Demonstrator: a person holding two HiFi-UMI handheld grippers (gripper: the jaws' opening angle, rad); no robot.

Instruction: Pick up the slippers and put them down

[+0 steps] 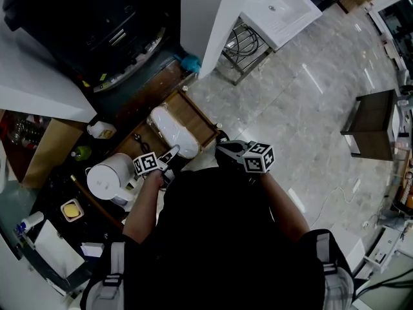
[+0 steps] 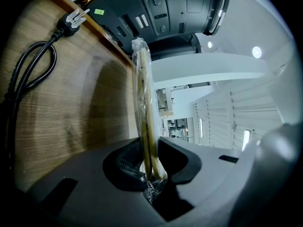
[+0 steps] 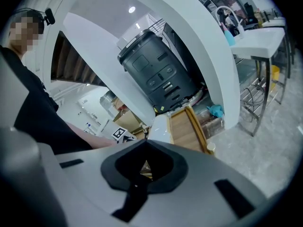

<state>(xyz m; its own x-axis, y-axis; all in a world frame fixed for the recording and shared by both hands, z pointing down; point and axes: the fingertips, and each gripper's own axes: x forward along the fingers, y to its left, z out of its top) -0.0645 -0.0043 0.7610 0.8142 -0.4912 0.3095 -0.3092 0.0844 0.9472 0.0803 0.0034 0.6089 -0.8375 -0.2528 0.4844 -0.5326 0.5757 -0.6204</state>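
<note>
A flat pack of pale slippers in clear wrap (image 1: 173, 131) is over the wooden shelf (image 1: 197, 112) in front of me. My left gripper (image 1: 169, 155) is shut on the pack's near end. In the left gripper view the pack (image 2: 144, 108) is seen edge-on, rising from the closed jaws of the left gripper (image 2: 150, 174) beside the wood (image 2: 61, 112). I cannot tell whether the pack rests on the shelf. My right gripper (image 1: 227, 152) hangs to the right of the shelf, shut and holding nothing. In the right gripper view its jaws (image 3: 142, 174) point towards the white pack (image 3: 160, 126).
A black power cable (image 2: 28, 74) lies on the wood. A large black machine (image 1: 97, 24) stands behind the shelf under a white counter (image 1: 203, 18). A white kettle (image 1: 110, 176) is at the left. A dark cabinet (image 1: 373, 124) stands on the marble floor at the right.
</note>
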